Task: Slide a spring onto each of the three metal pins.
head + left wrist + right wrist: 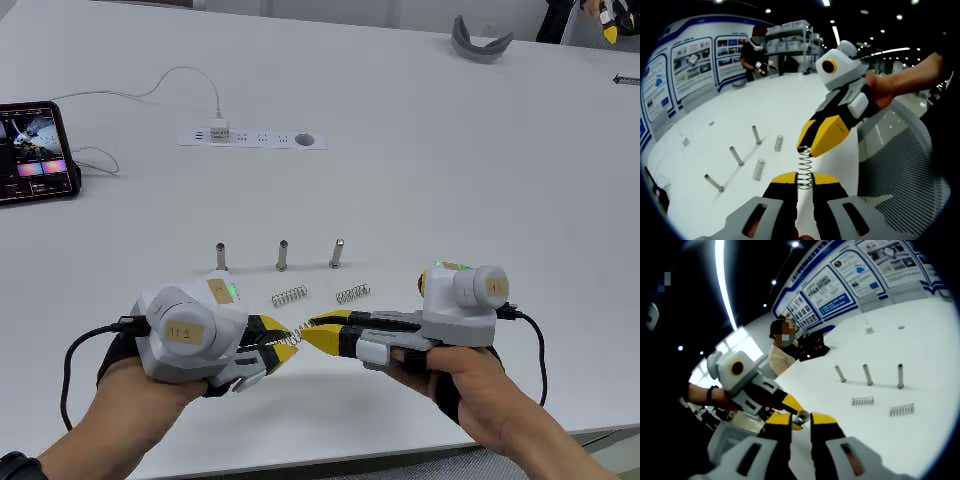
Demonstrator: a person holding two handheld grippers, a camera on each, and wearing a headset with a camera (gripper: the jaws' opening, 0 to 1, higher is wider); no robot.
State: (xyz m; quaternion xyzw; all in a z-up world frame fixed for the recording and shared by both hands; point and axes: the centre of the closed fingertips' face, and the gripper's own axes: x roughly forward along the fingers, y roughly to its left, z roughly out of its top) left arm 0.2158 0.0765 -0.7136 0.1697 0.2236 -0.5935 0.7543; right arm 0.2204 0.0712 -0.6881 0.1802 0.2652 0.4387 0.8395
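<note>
Three upright metal pins [221,256] [282,255] [337,252] stand in a row on the white table, all bare. Two springs [289,296] [352,293] lie flat just in front of them. A third spring [291,335] is held in the air between both grippers, tip to tip. My left gripper [285,342] is shut on one end of it [804,179]. My right gripper [310,334] is shut on the other end [803,150]. In the right gripper view the spring [801,416] sits end-on between my jaws, with the pins [867,375] beyond.
A white power strip [250,137] with a plugged cable lies behind the pins. A tablet [35,150] sits at the far left and a grey headband [478,40] at the back right. The table's front edge [400,455] is close under my hands. A person [785,347] stands beyond the table.
</note>
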